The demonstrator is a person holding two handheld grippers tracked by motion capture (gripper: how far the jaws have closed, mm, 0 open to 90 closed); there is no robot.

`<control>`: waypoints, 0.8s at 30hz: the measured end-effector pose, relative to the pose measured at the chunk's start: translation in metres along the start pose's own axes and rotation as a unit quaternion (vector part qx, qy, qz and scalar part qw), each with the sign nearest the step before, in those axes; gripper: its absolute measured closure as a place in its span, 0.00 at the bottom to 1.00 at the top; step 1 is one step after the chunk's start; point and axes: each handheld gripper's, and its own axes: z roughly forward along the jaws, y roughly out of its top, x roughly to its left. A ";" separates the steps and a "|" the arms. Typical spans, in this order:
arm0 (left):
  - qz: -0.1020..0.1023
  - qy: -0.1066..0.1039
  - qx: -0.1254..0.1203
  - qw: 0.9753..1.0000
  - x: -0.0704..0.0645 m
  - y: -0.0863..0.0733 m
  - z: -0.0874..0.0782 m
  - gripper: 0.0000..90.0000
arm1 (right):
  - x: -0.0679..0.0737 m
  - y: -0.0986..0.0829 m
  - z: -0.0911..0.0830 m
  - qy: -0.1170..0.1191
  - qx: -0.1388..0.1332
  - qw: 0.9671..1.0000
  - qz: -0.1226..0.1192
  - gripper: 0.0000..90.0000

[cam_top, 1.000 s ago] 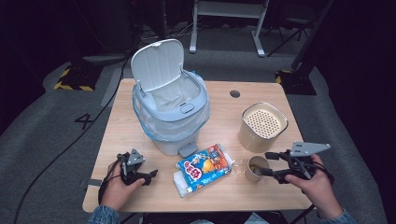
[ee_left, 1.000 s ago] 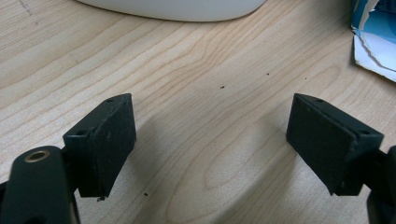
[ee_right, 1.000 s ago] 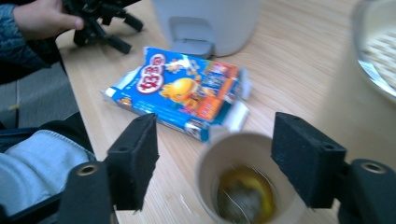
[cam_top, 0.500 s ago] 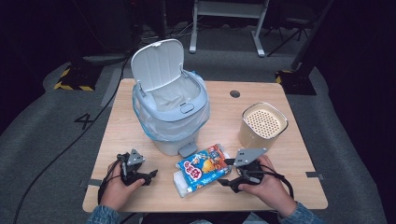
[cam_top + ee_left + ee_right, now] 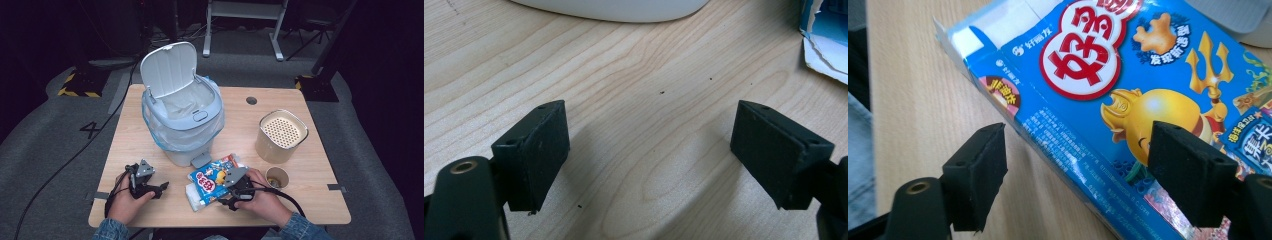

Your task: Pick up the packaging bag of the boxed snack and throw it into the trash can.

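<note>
A blue snack box [image 5: 209, 181] lies flat on the wooden table [image 5: 240, 125], in front of a white pedal bin [image 5: 182, 120] whose lid stands up. My right gripper [image 5: 223, 198] is at the box's near right edge and is open. In the right gripper view the box [image 5: 1128, 95] runs across between the jaws, one jaw over its printed face and the other over bare wood, gripper midpoint [image 5: 1078, 155]. My left gripper [image 5: 161, 188] rests on the table left of the box, open [image 5: 649, 140], with only wood between its jaws.
A beige canister with a perforated top [image 5: 281, 134] stands at the right. A small paper cup [image 5: 276, 176] sits just in front of it, beside my right hand. The bin's base [image 5: 614, 7] and a box corner [image 5: 826, 40] edge the left gripper view.
My right gripper has moved left from beside the paper cup to the snack box. The left gripper has stayed where it was.
</note>
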 end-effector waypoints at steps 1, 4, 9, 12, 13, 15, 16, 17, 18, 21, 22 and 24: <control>0.000 0.000 0.000 1.000 0.000 0.000 0.000 0.18 | 0.000 0.000 0.000 0.000 0.000 1.000 0.000 0.27; 0.000 0.000 0.000 1.000 0.000 0.000 0.000 0.18 | 0.003 -0.001 0.007 -0.014 0.005 1.000 -0.016 0.29; 0.000 0.000 0.000 1.000 0.000 0.000 0.000 0.18 | 0.005 0.000 0.003 -0.002 0.012 0.999 -0.037 0.66; 0.000 0.000 0.000 1.000 0.000 0.000 0.000 0.18 | 0.008 0.001 0.002 -0.001 0.019 0.998 -0.053 0.78; 0.000 0.000 0.000 1.000 0.000 0.000 0.000 0.18 | 0.010 0.003 0.001 0.003 0.026 0.997 -0.067 0.86; 0.000 0.000 0.000 1.000 0.000 0.000 0.000 0.18 | 0.010 0.003 0.000 0.010 0.024 0.997 -0.073 0.92; 0.000 0.000 0.000 1.000 0.000 0.000 0.000 0.18 | 0.011 0.004 0.000 0.019 0.025 0.997 -0.077 0.96; 0.000 0.000 0.000 1.000 0.000 0.000 0.000 0.18 | 0.011 0.005 -0.001 0.020 0.026 0.996 -0.081 0.97; 0.000 0.000 0.000 1.000 0.000 0.000 0.000 0.18 | 0.011 0.005 -0.001 0.020 0.026 0.996 -0.081 0.97; 0.000 -0.001 0.001 1.000 0.000 0.000 0.000 0.18 | 0.012 0.005 -0.004 0.019 0.017 0.996 -0.084 0.99; 0.002 0.000 0.001 1.000 0.001 0.000 0.000 0.18 | 0.011 0.006 -0.006 0.022 0.010 0.996 -0.080 0.99; 0.000 -0.001 0.001 1.000 0.000 0.000 0.000 0.18 | 0.009 0.007 -0.016 0.027 -0.012 0.997 -0.069 0.99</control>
